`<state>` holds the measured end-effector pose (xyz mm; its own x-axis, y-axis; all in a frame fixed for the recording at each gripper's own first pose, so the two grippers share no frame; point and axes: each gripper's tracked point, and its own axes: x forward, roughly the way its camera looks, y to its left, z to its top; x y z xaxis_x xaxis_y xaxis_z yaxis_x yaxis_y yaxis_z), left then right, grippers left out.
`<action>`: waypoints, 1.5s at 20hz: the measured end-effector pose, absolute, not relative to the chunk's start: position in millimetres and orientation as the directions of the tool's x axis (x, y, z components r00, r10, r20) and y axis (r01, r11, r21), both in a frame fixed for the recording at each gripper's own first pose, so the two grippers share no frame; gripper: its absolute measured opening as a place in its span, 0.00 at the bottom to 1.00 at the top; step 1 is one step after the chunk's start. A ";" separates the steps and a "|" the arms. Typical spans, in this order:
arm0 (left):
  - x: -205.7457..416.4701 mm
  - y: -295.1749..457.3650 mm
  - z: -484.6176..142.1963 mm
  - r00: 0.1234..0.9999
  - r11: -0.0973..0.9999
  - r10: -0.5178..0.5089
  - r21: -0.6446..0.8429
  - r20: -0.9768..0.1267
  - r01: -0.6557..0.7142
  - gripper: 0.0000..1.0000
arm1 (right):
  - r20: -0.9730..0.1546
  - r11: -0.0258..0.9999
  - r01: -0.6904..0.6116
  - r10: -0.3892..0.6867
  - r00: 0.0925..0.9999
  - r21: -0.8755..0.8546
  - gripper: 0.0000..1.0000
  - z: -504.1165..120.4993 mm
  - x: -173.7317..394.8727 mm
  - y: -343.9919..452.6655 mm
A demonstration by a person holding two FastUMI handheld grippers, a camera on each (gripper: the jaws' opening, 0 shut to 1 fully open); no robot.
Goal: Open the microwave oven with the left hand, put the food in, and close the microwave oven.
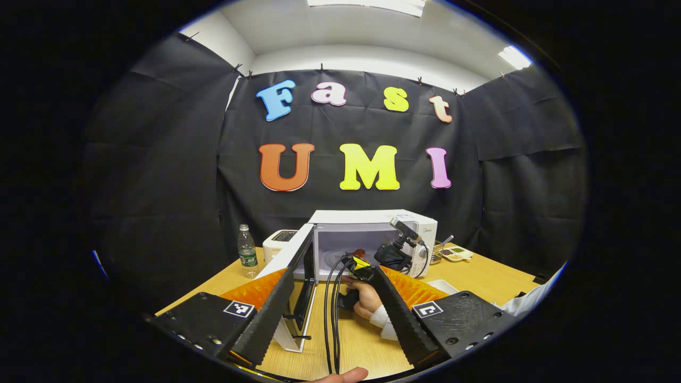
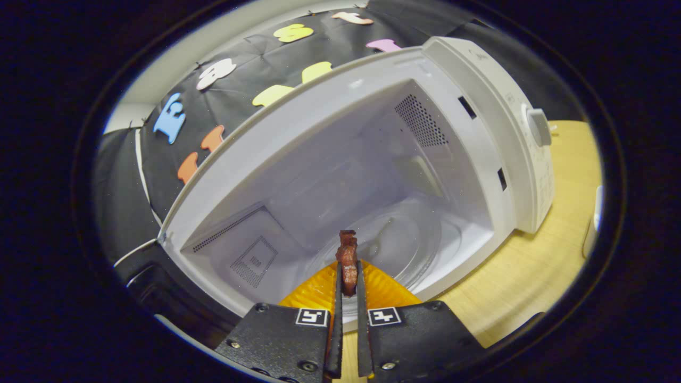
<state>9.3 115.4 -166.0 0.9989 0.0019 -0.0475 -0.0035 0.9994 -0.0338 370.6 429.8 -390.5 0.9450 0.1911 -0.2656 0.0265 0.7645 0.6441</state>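
Left gripper view: left gripper [image 1: 330, 306] held back from the microwave [image 1: 372, 242], fingers spread wide, nothing between them. Door [image 1: 290, 266] stands swung open just ahead of the left finger. Straight ahead between the fingers, a hand [image 1: 362, 300] holds the right gripper [image 1: 359, 260], which reaches into the cavity mouth. Water bottle [image 1: 247, 258] and toaster [image 1: 279, 242] lie off to the left on the table [image 1: 495, 276]; a tray [image 1: 455, 252] sits to the right beyond the oven.

Right gripper view: right gripper [image 2: 348, 276] is clamped on the food [image 2: 348, 260], a small reddish-brown piece standing upright between the fingertips. It hangs just inside the opening, above the near rim of the glass plate [image 2: 409, 250], not yet set down.

Handling judgement: the piece looks light, irregular, probably soft or greasy. The grip sits on its lower half; a mid-body pinch with gentle pressure seems safest against crushing or slipping.
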 end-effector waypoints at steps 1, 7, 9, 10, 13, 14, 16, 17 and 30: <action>10.1 115.4 -167.9 0.999 0.999 0.000 -0.044 -0.049 -0.002 0.92 | -0.277 0.733 0.052 0.190 0.942 0.678 0.15 -394.3 372.6 431.3; 21.9 130.6 -186.5 0.995 0.998 0.028 -0.052 -0.098 -0.033 0.92 | -0.318 0.566 0.182 0.150 0.936 0.804 0.16 -402.7 386.0 432.3; 22.7 128.8 -187.8 0.995 0.998 0.022 -0.062 -0.102 -0.028 0.92 | -0.324 0.563 0.188 0.152 0.934 0.805 0.10 -401.6 386.0 433.7; 23.3 130.8 -187.8 0.995 0.997 0.026 -0.064 -0.099 -0.033 0.92 | -0.325 0.566 0.189 0.150 0.934 0.803 0.20 -400.5 384.4 434.2; 23.3 133.7 -189.1 0.995 0.997 0.039 -0.064 -0.096 -0.045 0.92 | -0.316 0.651 0.159 0.131 0.940 0.742 0.42 -389.3 387.8 431.4; 22.3 133.6 -191.2 0.994 0.997 0.040 -0.064 -0.099 -0.046 0.92 | -0.324 0.714 0.158 0.102 0.941 0.682 0.61 -386.4 386.8 426.9; 22.1 131.9 -191.9 0.994 0.997 0.042 -0.066 -0.104 -0.049 0.92 | -0.319 0.766 0.158 0.065 0.946 0.623 1.00 -377.5 383.8 424.7; 21.8 133.1 -192.5 0.993 0.996 0.047 -0.067 -0.106 -0.055 0.92 | -0.335 0.775 0.154 0.078 0.939 0.613 1.00 -377.6 380.9 427.3; -12.7 129.1 -156.2 0.995 0.996 0.078 -0.045 -0.057 -0.081 0.92 | -0.451 0.829 -0.033 0.336 0.827 0.558 1.00 -387.2 349.3 444.1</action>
